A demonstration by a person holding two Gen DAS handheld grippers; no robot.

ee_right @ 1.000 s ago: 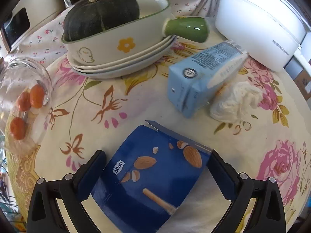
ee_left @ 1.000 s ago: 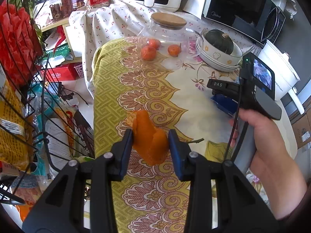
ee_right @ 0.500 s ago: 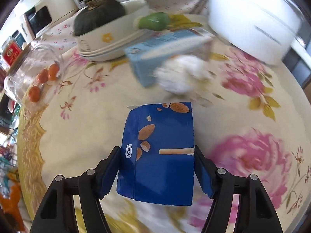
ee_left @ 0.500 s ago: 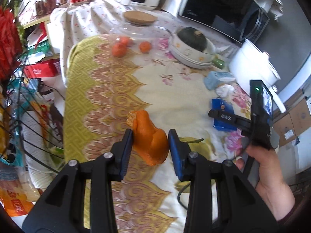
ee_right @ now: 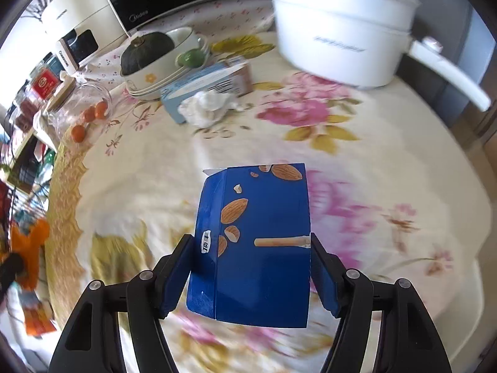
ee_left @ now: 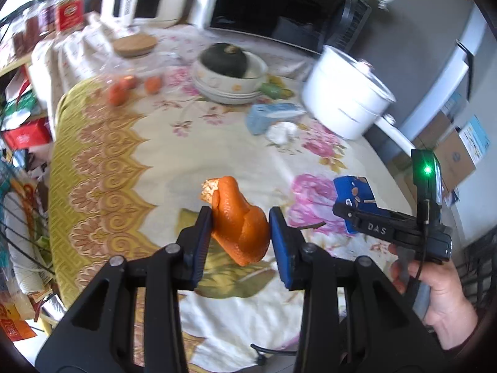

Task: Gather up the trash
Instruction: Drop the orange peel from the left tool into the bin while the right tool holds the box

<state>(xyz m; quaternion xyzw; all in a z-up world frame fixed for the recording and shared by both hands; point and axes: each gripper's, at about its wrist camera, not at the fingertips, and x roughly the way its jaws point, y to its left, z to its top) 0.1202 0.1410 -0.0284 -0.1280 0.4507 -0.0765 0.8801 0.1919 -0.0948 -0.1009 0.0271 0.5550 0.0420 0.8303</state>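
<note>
Crinkled orange peel (ee_left: 240, 230), flat blue carton (ee_right: 254, 248)

The table (ee_left: 149, 161) is viewed steeply downward from just behind each gripper's fingers, at close range. The white pot (ee_left: 344, 99), squash bowl (ee_right: 155, 62) and blue box (ee_right: 257, 242) are shared by both views.

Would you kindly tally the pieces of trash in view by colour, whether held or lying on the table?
Orange, 1: orange peel, held in the left gripper.
Dark blue, 1: blue almond-print snack box, held in the right gripper.
Light blue, 1: light blue carton, lying on the table.
White, 1: crumpled white tissue.
Total: 4.
</note>
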